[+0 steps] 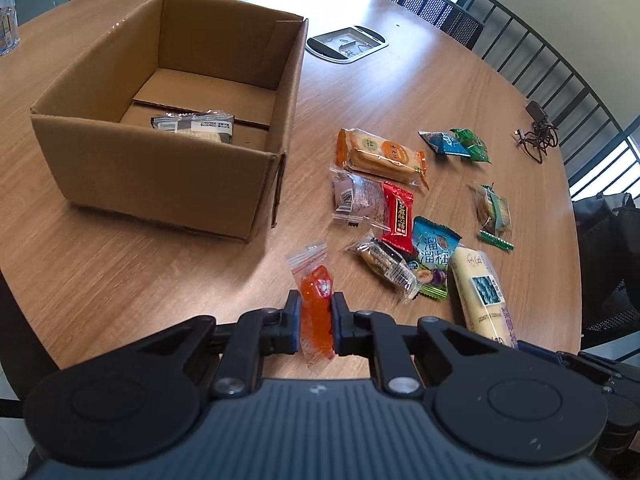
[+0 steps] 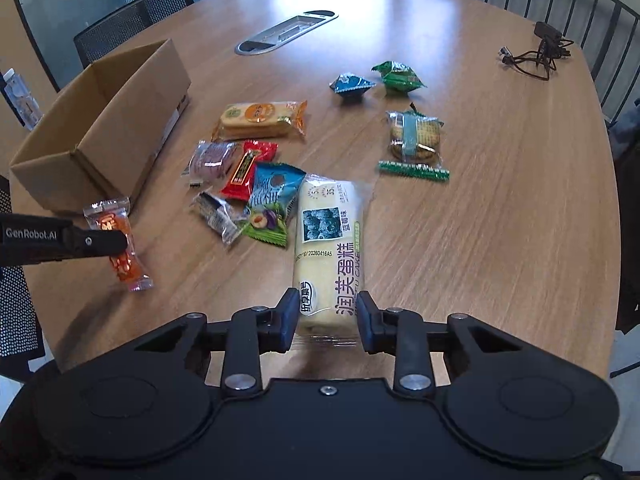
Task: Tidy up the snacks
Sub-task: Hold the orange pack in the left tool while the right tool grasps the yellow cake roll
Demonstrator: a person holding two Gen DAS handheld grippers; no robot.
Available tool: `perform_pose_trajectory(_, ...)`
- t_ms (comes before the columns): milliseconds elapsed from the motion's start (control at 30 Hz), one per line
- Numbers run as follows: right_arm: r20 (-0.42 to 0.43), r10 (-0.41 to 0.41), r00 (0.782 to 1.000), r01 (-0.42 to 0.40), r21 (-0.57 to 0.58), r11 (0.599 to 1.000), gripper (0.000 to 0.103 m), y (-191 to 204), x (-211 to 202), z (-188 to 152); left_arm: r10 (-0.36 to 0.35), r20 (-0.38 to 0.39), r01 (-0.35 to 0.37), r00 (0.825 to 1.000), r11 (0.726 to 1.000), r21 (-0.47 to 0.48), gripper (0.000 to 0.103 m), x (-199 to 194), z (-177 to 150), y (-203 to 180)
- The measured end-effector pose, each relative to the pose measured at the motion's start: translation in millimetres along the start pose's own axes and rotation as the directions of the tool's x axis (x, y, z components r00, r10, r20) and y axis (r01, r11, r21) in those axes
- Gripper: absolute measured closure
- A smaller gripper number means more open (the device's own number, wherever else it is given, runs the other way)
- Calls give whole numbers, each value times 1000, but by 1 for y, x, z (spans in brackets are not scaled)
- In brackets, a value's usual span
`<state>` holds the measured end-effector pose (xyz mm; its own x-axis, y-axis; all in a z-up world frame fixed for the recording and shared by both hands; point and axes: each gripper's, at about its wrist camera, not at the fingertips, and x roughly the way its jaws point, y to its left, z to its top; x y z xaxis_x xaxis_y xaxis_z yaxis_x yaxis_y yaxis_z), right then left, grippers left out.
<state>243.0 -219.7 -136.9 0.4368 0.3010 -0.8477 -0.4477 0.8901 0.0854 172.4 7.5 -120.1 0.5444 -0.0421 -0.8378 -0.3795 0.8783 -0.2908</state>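
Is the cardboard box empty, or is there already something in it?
Not empty. The open-topped cardboard box holds one clear-wrapped snack lying flat on its floor; the remaining floor in view is bare.

The round wood-grain table [image 2: 500,220] has a smooth, faintly shiny top; the open brown cardboard box [image 1: 160,176] looks matt; the clear-and-orange plastic snack packet [image 1: 316,300] is glossy.

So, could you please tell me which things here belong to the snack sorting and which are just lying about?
Job:
- cardboard box
- orange jelly packet in left tongs
- blueberry cake in right tongs
- loose snack pile

Lying about:
- cable bundle
- table's cable hatch
- chairs
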Motion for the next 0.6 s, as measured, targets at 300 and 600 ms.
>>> perform_pose_trajectory(300, 3, -18, 1000, 18, -13, 1000, 38, 10, 4, 1, 9, -30, -9, 1000, 1000, 10, 89, 4, 0, 9)
perform_pose_trajectory(600, -4, -29, 1000, 29, -3, 1000, 39, 11, 24, 9, 57, -49, -54, 997, 996, 68, 88, 15, 1, 1)
